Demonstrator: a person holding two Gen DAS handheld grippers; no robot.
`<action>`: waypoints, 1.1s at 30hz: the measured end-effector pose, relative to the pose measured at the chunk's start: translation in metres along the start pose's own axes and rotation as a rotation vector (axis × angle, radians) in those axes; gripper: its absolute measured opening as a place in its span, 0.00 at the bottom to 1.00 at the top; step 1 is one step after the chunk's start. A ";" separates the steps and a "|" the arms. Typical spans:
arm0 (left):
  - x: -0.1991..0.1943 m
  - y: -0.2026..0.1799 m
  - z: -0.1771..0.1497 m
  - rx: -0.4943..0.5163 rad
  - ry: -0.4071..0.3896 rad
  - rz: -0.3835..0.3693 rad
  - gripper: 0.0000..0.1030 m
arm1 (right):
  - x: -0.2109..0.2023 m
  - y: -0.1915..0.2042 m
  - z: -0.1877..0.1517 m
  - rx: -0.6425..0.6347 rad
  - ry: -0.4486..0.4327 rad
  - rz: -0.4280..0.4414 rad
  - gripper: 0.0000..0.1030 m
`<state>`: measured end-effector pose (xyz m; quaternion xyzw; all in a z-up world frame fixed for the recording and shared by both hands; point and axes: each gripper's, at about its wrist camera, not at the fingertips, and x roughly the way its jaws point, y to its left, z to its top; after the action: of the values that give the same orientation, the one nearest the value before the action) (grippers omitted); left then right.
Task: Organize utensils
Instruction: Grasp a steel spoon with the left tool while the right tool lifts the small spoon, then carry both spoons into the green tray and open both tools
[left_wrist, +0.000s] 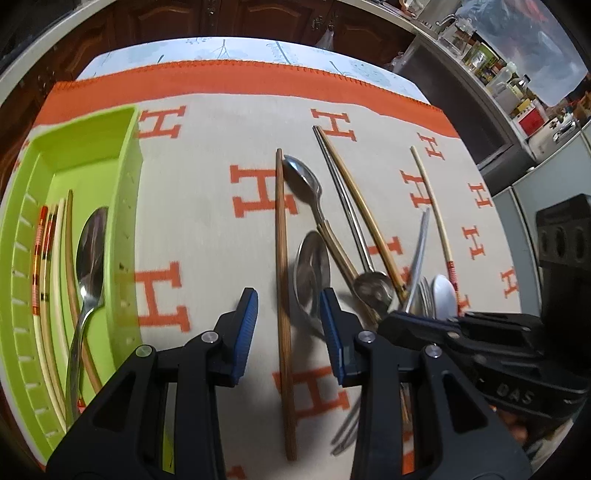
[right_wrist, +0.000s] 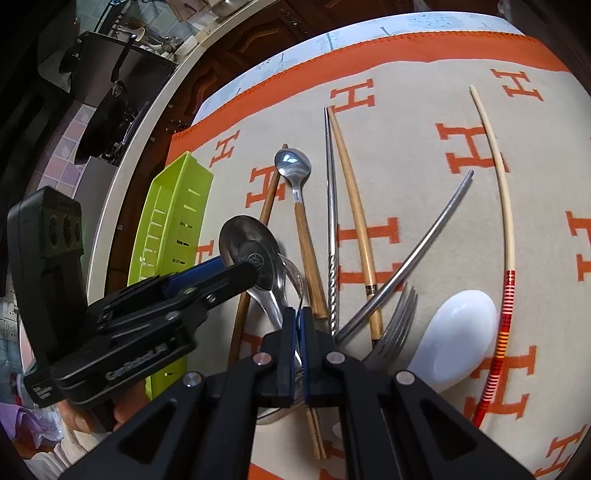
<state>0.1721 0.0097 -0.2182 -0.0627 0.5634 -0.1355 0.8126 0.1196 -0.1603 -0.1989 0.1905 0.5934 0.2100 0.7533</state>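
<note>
The left gripper (left_wrist: 288, 325) hangs with its blue-padded jaws spread wide and empty, straddling the long brown wooden chopstick (left_wrist: 283, 258) that runs from 12 to 6 o'clock across the cream cloth with orange H letters (left_wrist: 207, 229). The right gripper (right_wrist: 298, 332) has its jaws clenched nearly together on what looks like the thin rim or stem of the large steel spoon (right_wrist: 251, 251); the contact is partly hidden.

The lime-green plastic tray (left_wrist: 125, 155) lies at 9 o'clock in the left view, already holding chopsticks and a spoon.

The risks are judged from the crowding. The spoon overlaps the wooden-handled teaspoon (right_wrist: 295, 173) and the chopstick, so lifting it may drag or flip them. A pinch on slick metal may slip. If the left jaws shut now, they could clip the spoon bowl just beside the right pad.
</note>
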 end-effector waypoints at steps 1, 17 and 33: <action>0.002 -0.001 0.001 0.006 -0.009 0.010 0.27 | 0.000 -0.001 0.000 0.004 -0.001 0.002 0.02; -0.027 -0.011 0.002 0.008 -0.165 0.013 0.02 | -0.013 0.005 -0.005 0.017 -0.038 0.015 0.02; -0.147 0.007 -0.030 0.094 -0.302 0.096 0.02 | -0.044 0.057 -0.006 -0.054 -0.103 0.086 0.01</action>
<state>0.0973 0.0605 -0.0986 -0.0172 0.4303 -0.1119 0.8955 0.0998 -0.1359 -0.1341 0.2062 0.5393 0.2480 0.7779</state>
